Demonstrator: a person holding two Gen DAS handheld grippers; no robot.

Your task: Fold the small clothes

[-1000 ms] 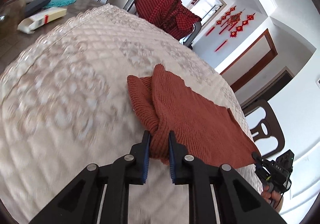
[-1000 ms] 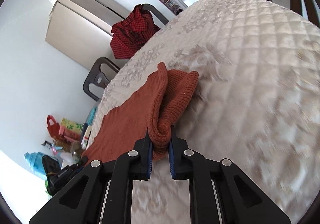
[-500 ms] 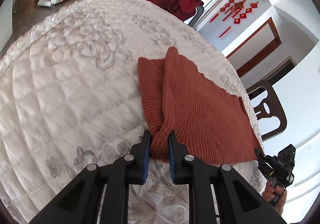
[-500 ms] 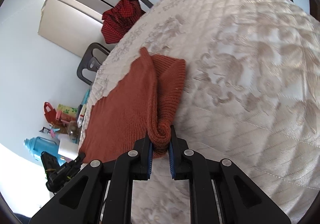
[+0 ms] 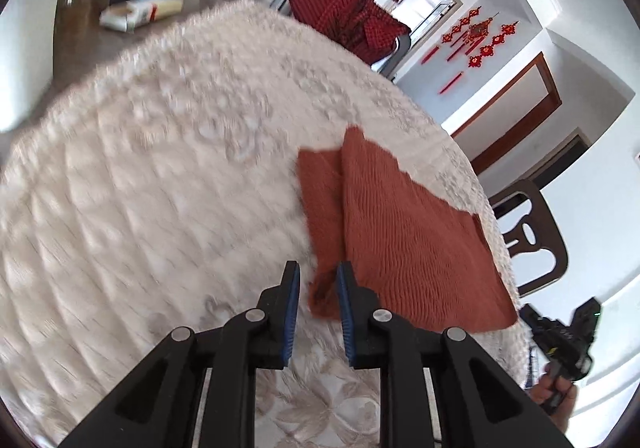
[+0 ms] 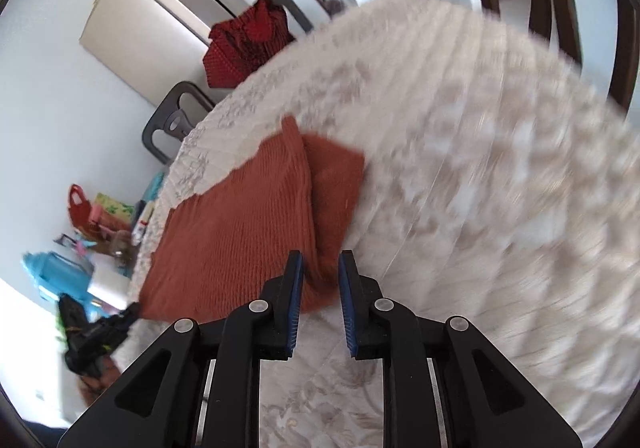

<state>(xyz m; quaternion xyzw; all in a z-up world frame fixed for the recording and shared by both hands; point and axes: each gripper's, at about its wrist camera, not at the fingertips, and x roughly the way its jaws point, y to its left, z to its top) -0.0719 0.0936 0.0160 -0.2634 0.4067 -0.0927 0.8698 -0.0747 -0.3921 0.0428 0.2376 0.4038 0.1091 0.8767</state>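
Observation:
A rust-red knitted garment (image 5: 400,232) lies folded flat on the cream quilted tablecloth (image 5: 160,188). In the left wrist view my left gripper (image 5: 318,272) has its jaws opening, and the garment's near corner sits loose between them with a gap on the left. The right wrist view shows the same garment (image 6: 248,224) from the other side. My right gripper (image 6: 321,260) is opening too; the cloth's corner lies between the pads with a gap on the right. Each gripper also appears small at the table's edge in the other's view.
A dark red checked garment (image 5: 348,16) hangs over a grey chair at the table's far side. A brown chair (image 5: 528,236) stands to the right. A jar and a white box (image 5: 132,12) sit on bare table beyond the cloth. A blue bottle (image 6: 56,272) stands far left.
Both grippers were clamped on bunched corners of the garment. Their jaws have since parted, the corners have dropped flat onto the cloth, and both views have shifted sideways with motion blur.

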